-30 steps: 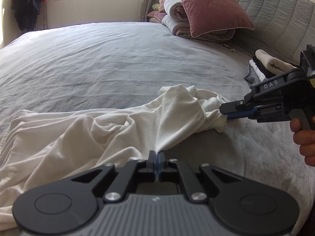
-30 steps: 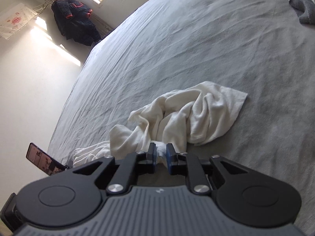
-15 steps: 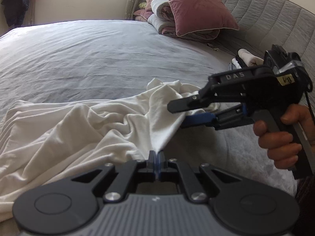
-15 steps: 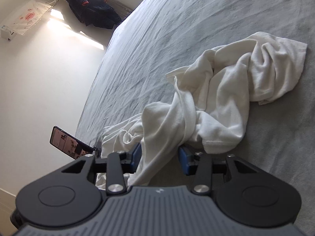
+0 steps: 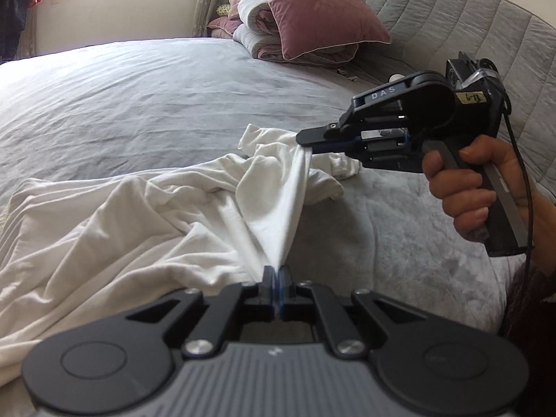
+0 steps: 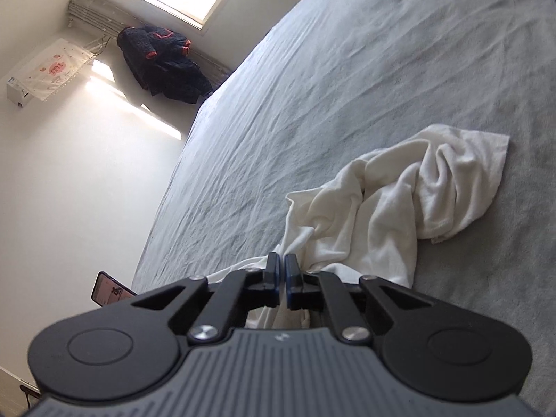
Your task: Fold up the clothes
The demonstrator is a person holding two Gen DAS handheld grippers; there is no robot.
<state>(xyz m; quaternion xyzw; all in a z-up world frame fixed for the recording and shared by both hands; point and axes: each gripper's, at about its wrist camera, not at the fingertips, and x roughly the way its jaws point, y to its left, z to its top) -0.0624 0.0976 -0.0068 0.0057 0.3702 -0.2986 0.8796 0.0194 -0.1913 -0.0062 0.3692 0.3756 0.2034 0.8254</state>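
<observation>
A crumpled white garment (image 5: 149, 215) lies spread over the near part of the grey bed (image 5: 139, 83). My left gripper (image 5: 277, 272) is shut on a fold of its edge, and the cloth runs taut up from there. My right gripper (image 5: 305, 144), held by a hand (image 5: 465, 187), is shut on the same garment higher up, lifting a ridge of fabric. In the right wrist view the right gripper (image 6: 281, 264) pinches white cloth, and the rest of the garment (image 6: 410, 201) lies bunched beyond it on the bed (image 6: 347, 69).
A mauve pillow (image 5: 312, 7) rests on folded quilts (image 5: 264, 41) by the grey padded headboard (image 5: 469, 27). A dark jacket (image 6: 163, 66) hangs below the window. A phone (image 6: 107, 286) stands at the bed's left edge. The far half of the bed bears nothing.
The right gripper let go of the garment's end, opened, moved nearer to the left gripper and shut on the cloth edge, lifting it. The left gripper kept its hold.
</observation>
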